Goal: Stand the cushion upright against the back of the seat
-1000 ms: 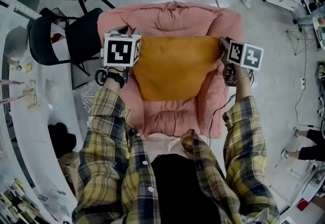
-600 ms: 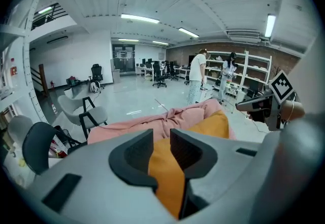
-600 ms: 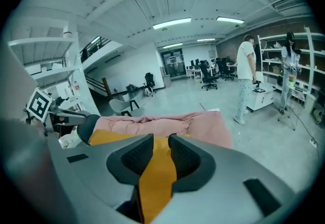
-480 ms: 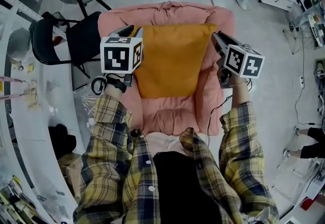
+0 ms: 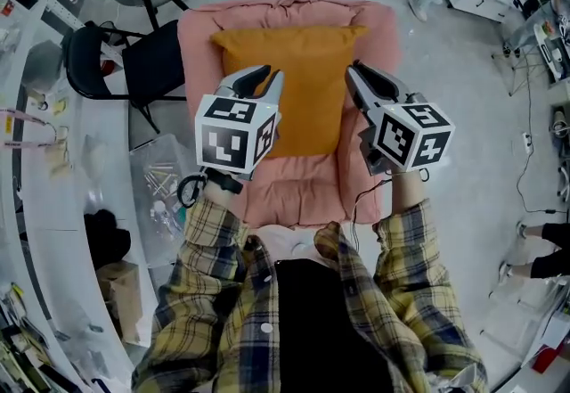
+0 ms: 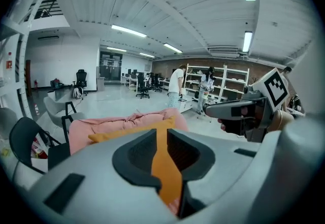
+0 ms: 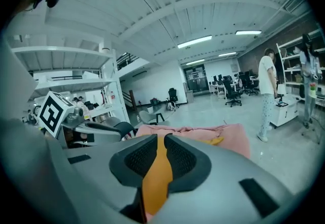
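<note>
Left gripper (image 5: 265, 73) and right gripper (image 5: 358, 71) hung side by side, with an orange cushion (image 5: 307, 93) just beyond and below their tips. Neither touched it, as far as the head view showed. Each pair of jaws had just been closing and stood nearly together, with only a thin slit between them and nothing in it. The orange in each slit was the cushion seen farther ahead. That cushion stood on edge ahead of both tools, its top leaning on the seat back (image 5: 289, 10) of a pink armchair (image 5: 298, 186) and its lower edge down on the seat beneath the tools. The task therefore looked done, or all but done. The cushion seemed light and soft, a stuffed fabric thing likely to sag or fold if gripped at one point, and to slump forward if nudged low down. For any correction, the better hold was probably one upper corner or side seam per gripper, pinching a fold of cover, not the plump middle. A black chair (image 5: 134, 61) sat out past the left gripper's outer side.
</note>
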Available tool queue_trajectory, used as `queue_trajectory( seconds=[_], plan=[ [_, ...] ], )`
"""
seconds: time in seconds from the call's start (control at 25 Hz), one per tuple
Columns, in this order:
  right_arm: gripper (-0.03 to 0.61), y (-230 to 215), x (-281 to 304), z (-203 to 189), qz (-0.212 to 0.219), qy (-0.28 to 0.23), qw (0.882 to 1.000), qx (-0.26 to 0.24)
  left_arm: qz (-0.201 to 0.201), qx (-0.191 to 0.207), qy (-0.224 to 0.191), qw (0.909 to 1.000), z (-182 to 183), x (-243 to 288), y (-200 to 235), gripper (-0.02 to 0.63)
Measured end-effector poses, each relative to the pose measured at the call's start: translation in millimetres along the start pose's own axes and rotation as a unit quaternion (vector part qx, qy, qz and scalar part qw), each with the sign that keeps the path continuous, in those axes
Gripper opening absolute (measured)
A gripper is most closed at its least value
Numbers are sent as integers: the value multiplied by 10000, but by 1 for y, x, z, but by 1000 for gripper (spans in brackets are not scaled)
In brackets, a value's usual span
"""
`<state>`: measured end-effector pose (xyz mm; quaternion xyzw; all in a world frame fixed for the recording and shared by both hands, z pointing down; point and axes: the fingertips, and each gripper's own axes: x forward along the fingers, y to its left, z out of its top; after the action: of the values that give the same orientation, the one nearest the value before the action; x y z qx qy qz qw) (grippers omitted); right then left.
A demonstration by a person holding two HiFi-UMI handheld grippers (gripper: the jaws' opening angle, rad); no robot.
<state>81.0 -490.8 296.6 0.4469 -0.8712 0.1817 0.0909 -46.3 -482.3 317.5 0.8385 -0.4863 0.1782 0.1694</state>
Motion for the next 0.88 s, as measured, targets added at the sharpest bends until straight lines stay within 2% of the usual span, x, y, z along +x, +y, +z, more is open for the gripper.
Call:
queue_trajectory(
  seconds=[0.24, 0.52, 0.88],
  plan=[
    [46, 53, -74, -11, 252, -296, 9990, -211, -209, 39, -214, 9995, -22, -60, -77, 54],
    [31, 101, -178, -36, 452, -646, 9967, -201, -448, -116, -441, 9980, -58, -133, -164, 44],
    [26, 136, -253, -90, 459, -380, 9975, -376, -752, 19, -470, 9961, -100, -186, -239, 5]
  ],
)
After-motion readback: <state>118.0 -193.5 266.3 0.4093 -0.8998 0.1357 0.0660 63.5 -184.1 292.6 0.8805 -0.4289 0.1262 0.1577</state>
